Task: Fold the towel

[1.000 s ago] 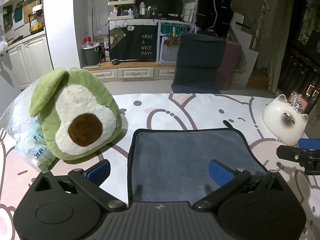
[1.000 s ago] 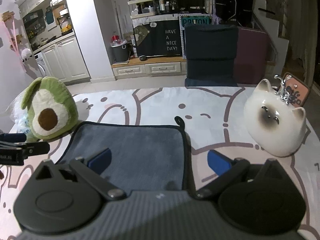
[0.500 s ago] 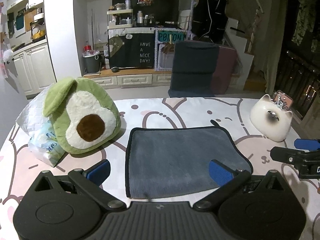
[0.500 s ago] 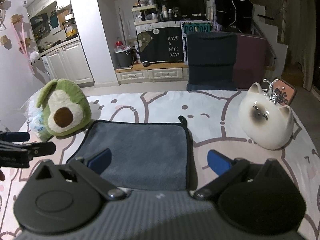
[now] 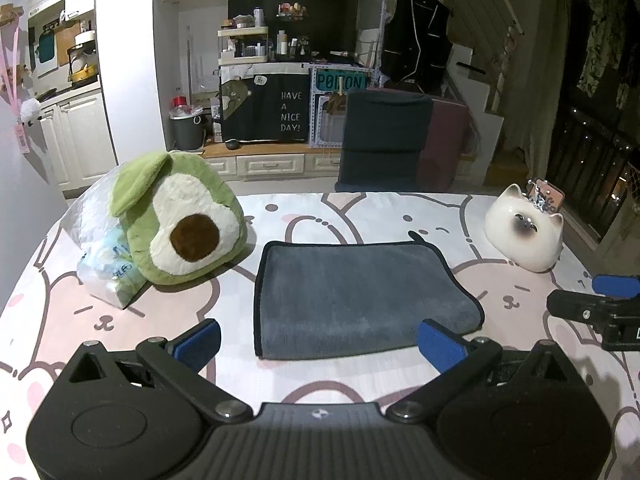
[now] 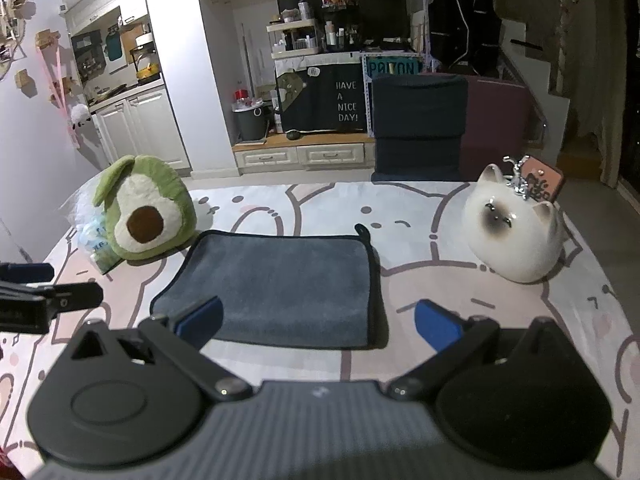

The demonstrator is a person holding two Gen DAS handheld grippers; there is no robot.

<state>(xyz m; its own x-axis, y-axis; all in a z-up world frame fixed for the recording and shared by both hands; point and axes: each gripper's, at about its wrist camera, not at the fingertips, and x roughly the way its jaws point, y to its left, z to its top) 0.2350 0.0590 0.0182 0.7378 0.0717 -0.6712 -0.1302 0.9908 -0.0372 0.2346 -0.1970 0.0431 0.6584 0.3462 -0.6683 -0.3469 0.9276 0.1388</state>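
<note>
A grey towel (image 5: 356, 296) with dark trim lies folded flat on the pink cartoon-print table; it also shows in the right wrist view (image 6: 280, 284). My left gripper (image 5: 320, 344) is open and empty, held above the table just in front of the towel's near edge. My right gripper (image 6: 318, 322) is open and empty, above the towel's near right corner. Each gripper shows at the side of the other's view: the right one (image 5: 600, 308) and the left one (image 6: 36, 292).
A green avocado plush (image 5: 180, 216) leans on a plastic pack (image 5: 108, 268) left of the towel. A white ceramic cat (image 5: 524, 232) stands at the right, by the table edge. A dark chair (image 5: 384, 140) is beyond the far edge.
Both grippers have pulled back and up from the towel. The towel now lies wholly ahead of the fingers and looks smaller. It has not moved.
</note>
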